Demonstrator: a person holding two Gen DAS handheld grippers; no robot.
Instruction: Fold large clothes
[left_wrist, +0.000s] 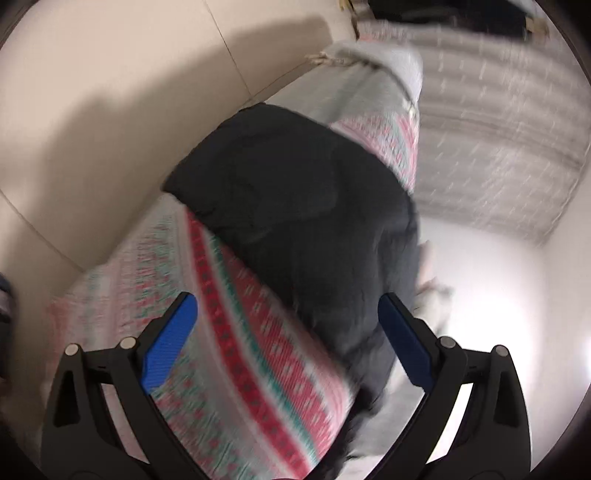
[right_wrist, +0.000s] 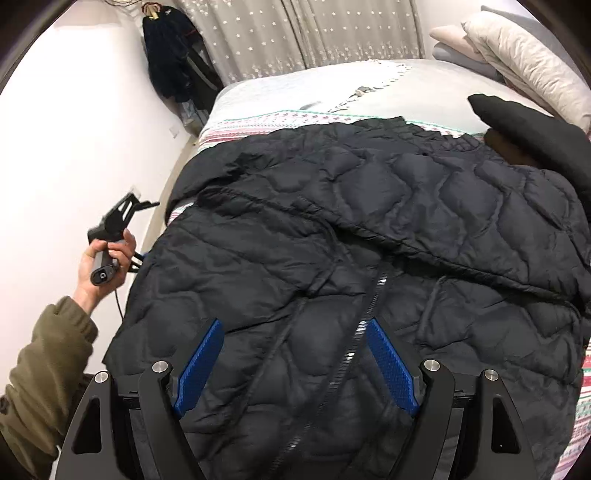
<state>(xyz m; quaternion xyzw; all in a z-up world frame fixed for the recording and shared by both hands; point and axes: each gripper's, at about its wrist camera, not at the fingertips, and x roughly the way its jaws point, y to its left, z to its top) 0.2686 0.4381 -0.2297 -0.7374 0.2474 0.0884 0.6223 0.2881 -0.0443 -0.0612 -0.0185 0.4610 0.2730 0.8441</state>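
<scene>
Right wrist view: black quilted puffer jacket (right_wrist: 332, 229) is seen beneath spread, empty right gripper (right_wrist: 295, 363); zipper between jaws.
Left gripper (left_wrist: 288, 341): spread, empty.
Handling: soft, light, slippery; hem edge is advised.

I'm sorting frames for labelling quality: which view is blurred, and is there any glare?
Left wrist view: strong motion blur smears the black jacket and patterned bedspread, with a bright blown-out patch on the floor at right. Right wrist view: sharp, the jacket's quilting and zip crisp; only fisheye bending at the edges.
</scene>
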